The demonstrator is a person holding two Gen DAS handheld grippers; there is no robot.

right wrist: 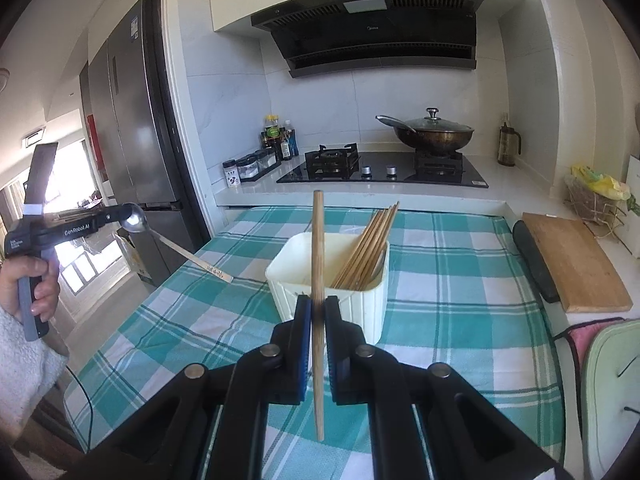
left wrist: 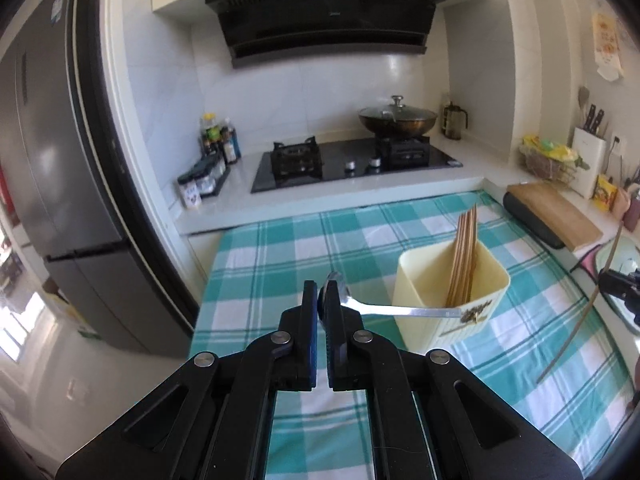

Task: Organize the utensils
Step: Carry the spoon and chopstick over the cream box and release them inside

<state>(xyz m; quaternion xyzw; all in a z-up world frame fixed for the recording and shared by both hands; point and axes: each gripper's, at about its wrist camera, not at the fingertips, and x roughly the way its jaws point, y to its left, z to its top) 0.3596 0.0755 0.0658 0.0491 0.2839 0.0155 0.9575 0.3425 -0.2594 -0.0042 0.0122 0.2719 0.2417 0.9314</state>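
Two grippers are each clamped on a utensil above the green-and-white checked tablecloth (right wrist: 460, 280). The left gripper (left wrist: 320, 294) has its fingers pressed together on the bowl of a metal spoon (left wrist: 400, 310); in the left wrist view the spoon's handle runs out toward three o'clock, crossing in front of the cream utensil holder (left wrist: 432, 280). From the right wrist camera that same left gripper (right wrist: 130, 210) sits at nine o'clock, held up by a hand (right wrist: 34, 284) in a fuzzy white sleeve, with the spoon (right wrist: 176, 246) slanting down toward the cloth at about four o'clock from the pads.

The right gripper (right wrist: 318, 306) is closed on a single wooden chopstick (right wrist: 318, 248), which stands nearly upright between the pads, its top reaching toward twelve o'clock and its lower end hanging below the jaws. Just behind it the utensil holder (right wrist: 360, 304) stands on the cloth with a bundle of chopsticks (right wrist: 368, 248) leaning toward one o'clock in its right part.

Beyond the cloth at twelve o'clock is a gas hob (right wrist: 384, 170) carrying a lidded wok (right wrist: 432, 134). A wooden cutting board (right wrist: 576, 260) lies at three o'clock on the counter.
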